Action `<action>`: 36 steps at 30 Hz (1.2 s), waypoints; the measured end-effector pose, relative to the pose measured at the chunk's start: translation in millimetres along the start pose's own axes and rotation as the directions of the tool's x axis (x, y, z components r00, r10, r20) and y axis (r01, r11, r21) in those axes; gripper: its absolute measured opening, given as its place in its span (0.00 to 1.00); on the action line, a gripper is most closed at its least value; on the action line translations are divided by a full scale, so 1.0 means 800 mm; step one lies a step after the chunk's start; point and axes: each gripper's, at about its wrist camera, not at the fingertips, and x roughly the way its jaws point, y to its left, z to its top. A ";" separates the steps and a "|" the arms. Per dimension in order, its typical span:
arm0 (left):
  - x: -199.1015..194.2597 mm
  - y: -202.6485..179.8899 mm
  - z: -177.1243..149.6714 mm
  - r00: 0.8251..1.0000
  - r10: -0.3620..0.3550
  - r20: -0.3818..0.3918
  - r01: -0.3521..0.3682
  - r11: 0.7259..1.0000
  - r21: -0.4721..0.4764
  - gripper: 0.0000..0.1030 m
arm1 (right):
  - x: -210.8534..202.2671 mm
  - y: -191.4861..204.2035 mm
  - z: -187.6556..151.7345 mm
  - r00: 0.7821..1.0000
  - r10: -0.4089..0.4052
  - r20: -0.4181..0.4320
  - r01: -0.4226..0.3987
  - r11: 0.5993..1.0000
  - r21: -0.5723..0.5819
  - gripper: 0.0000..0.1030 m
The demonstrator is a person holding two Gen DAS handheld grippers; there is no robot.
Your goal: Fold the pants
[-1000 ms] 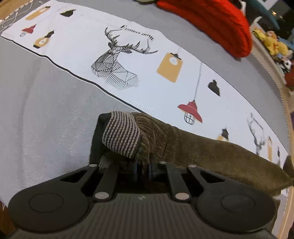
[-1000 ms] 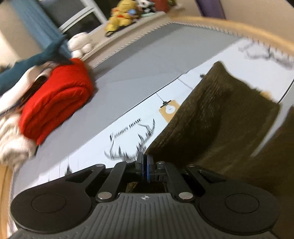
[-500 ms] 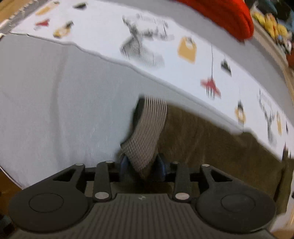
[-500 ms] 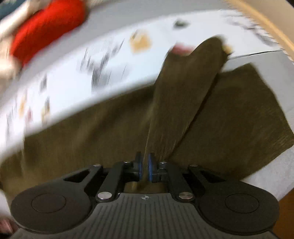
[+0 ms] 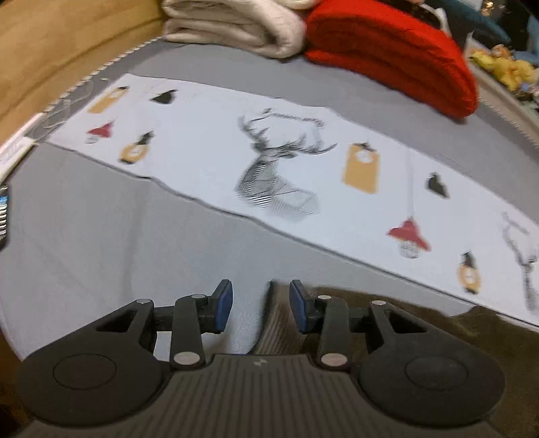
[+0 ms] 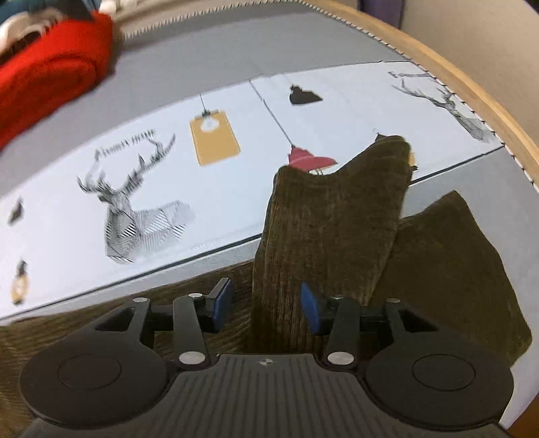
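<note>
The olive-brown corduroy pants (image 6: 330,229) lie on the grey bed cover, legs reaching toward the right edge, one leg lying over the other. In the left wrist view the pants' striped waistband end (image 5: 279,323) lies flat between the jaws. My left gripper (image 5: 261,305) is open, its blue pads apart, holding nothing. My right gripper (image 6: 266,303) is open too, with the upper pant leg lying between its jaws, not pinched.
A white printed runner (image 5: 286,161) with deer and lamps crosses the bed beyond the pants. A folded red blanket (image 5: 397,50) and a beige one (image 5: 235,23) sit at the back. The wooden bed rim (image 6: 471,94) curves close on the right.
Both grippers were shut on the pants and carried them down toward the near edge. Now both have opened and let go, and the pants lie flat.
</note>
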 end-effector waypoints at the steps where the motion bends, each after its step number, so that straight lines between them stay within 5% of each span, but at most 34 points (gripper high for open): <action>1: 0.003 -0.003 0.001 0.999 -0.036 -0.011 0.036 0.999 0.014 0.40 | 0.009 0.003 0.002 1.000 -0.018 -0.011 0.018 1.000 -0.013 0.47; 6: 0.027 -0.034 -0.012 0.979 -0.150 -0.141 0.167 0.979 0.117 0.40 | 0.044 0.017 0.003 0.993 -0.095 -0.063 0.089 0.992 -0.094 0.47; 9: 0.034 -0.054 -0.026 0.976 -0.114 -0.188 0.153 0.966 0.209 0.41 | 0.048 0.022 -0.001 0.988 -0.140 -0.063 0.130 0.981 -0.147 0.43; 12: 0.032 -0.070 -0.035 0.981 -0.083 -0.174 0.130 0.951 0.282 0.41 | 0.033 0.010 -0.004 0.992 -0.121 -0.047 0.115 0.986 -0.124 0.07; 19: 0.007 -0.118 -0.058 0.971 -0.143 -0.192 0.203 0.917 0.344 0.41 | -0.043 -0.092 -0.036 0.998 -0.059 0.028 0.055 0.990 0.128 0.06; 24: -0.001 -0.151 -0.080 0.964 -0.159 -0.211 0.236 0.880 0.413 0.42 | -0.050 -0.173 -0.099 0.990 -0.035 -0.136 0.061 0.980 0.191 0.06; 26: -0.001 -0.156 -0.081 0.965 -0.159 -0.211 0.236 0.879 0.414 0.43 | -0.045 -0.197 -0.121 0.976 0.014 -0.219 0.037 0.974 0.225 0.07; 29: 0.001 -0.156 -0.076 0.967 -0.150 -0.206 0.223 0.889 0.399 0.44 | -0.056 -0.214 -0.122 0.983 0.050 -0.178 -0.005 0.970 0.242 0.11; 33: 0.008 -0.156 -0.070 0.958 -0.166 -0.232 0.247 0.890 0.384 0.46 | -0.069 -0.236 -0.104 0.995 0.093 -0.043 -0.072 0.936 0.343 0.54; 36: 0.016 -0.160 -0.075 0.926 -0.227 -0.300 0.333 0.865 0.375 0.46 | -0.066 -0.241 -0.086 0.999 0.041 0.024 -0.047 0.933 0.357 0.56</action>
